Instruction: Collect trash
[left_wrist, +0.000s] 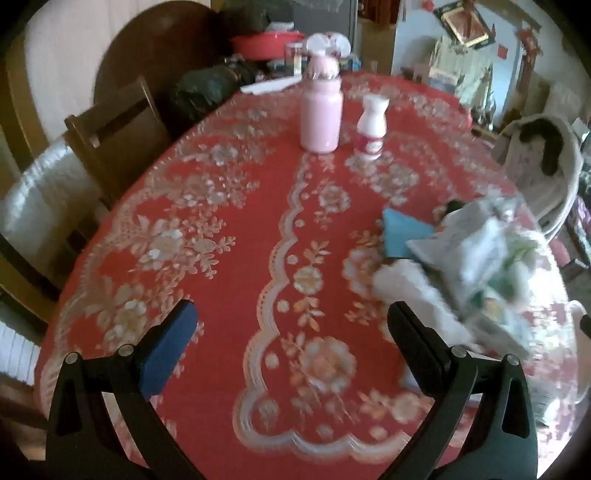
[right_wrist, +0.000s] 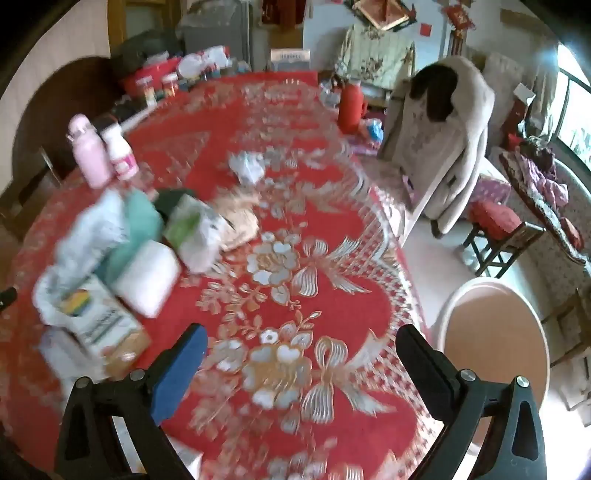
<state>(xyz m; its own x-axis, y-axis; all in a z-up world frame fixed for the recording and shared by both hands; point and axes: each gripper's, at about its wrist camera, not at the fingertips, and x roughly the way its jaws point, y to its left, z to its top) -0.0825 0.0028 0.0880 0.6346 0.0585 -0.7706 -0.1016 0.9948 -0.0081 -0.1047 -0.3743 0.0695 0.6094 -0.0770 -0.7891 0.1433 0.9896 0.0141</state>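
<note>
Evidently nothing is collected yet: both left tongs (left_wrist: 291, 328) and right tongs (right_wrist: 301, 350) hang spread and empty, wrappers (right_wrist: 122, 258) littering the surface (right_wrist: 332, 206).

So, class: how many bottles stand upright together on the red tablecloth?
2. A tall pink bottle with a rounded cap stands at the far end of the table; a shorter white bottle with a pink label stands just right of it. Clutter behind may hide others.
</note>
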